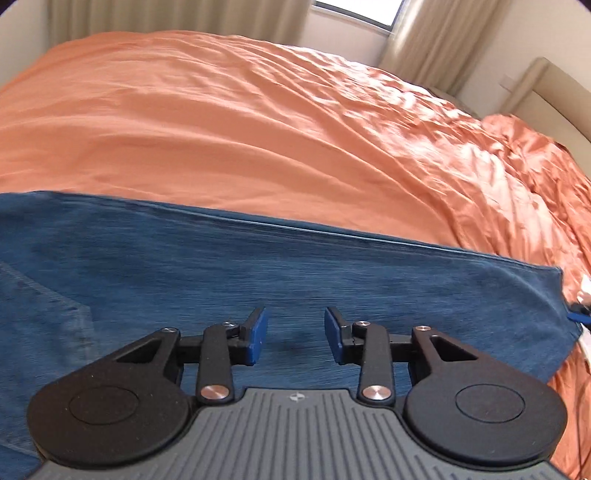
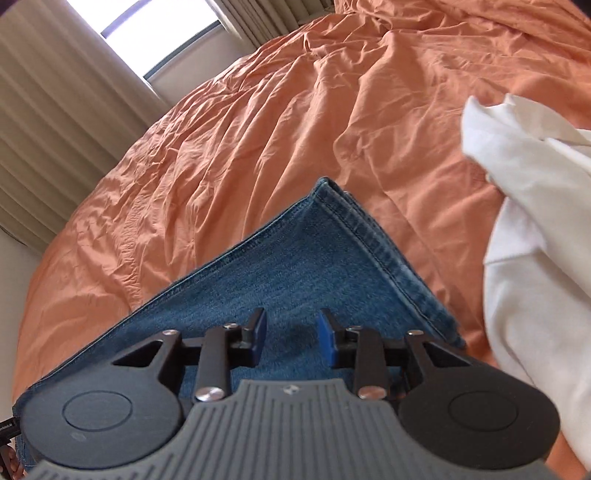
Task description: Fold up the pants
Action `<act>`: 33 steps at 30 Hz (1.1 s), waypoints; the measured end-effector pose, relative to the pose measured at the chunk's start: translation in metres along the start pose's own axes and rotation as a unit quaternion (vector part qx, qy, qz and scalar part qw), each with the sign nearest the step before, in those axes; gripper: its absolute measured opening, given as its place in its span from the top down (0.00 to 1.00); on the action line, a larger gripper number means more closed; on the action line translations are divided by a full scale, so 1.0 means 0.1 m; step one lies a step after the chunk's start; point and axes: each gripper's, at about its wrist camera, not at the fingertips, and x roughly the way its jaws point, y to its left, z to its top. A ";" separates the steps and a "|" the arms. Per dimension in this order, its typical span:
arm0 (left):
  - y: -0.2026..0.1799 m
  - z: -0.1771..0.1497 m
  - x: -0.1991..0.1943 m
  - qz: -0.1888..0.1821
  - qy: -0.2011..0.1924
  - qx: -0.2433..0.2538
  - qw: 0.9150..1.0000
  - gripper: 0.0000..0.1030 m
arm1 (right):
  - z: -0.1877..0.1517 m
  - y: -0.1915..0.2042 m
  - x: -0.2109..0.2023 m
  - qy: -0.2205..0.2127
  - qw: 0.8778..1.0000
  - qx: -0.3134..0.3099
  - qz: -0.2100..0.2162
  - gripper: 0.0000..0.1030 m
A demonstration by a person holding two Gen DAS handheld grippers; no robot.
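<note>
both tools released, left tool (image 1: pixel 295 338) and right tool (image 2: pixel 291 338), above blue jeans (image 1: pixel 258 266) on orange bedspread (image 1: pixel 240 129)

Light source: daylight from a window (image 1: pixel 354 14) behind pale curtains (image 2: pixel 55 122), blown out to white in both views.
Brightness: bright and even; the orange bedspread (image 1: pixel 221 122) shines, with glare on its wrinkles at the right.
Shadows: soft, a faint dark patch on the denim pants (image 1: pixel 295 266) between the left gripper (image 1: pixel 295 338) fingers.
Blur: left view streaked sideways; white cloth (image 2: pixel 535 229) soft-edged.
Distortion: fisheye bends the bed; corners darken.
</note>
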 end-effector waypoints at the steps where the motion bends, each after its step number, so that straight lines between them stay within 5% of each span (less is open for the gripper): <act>1: -0.10 0.00 0.07 -0.010 0.004 0.009 1.000 0.62 | 0.06 0.03 0.08 0.002 1.000 -0.008 0.000 0.73; 7: -0.75 0.10 0.65 -0.047 0.031 0.072 0.996 0.69 | 0.41 0.04 0.53 0.002 0.999 -0.017 -0.027 0.78; 11: -1.00 0.21 1.02 -0.047 0.032 0.084 0.995 0.73 | 0.57 -0.04 0.73 0.001 0.999 -0.017 -0.043 0.95; 16: -1.09 0.35 1.39 -0.031 0.049 0.073 0.996 0.80 | 0.58 -0.07 0.77 0.001 0.999 -0.020 -0.038 0.96; 25: -1.22 0.42 1.17 -0.027 0.008 0.074 0.997 0.84 | 0.19 -0.11 -0.08 -0.031 0.999 0.008 0.002 0.70; 33: -1.67 0.19 0.91 -0.061 0.008 0.152 0.986 0.84 | -0.47 -0.63 -0.75 -0.055 0.991 0.120 0.016 0.60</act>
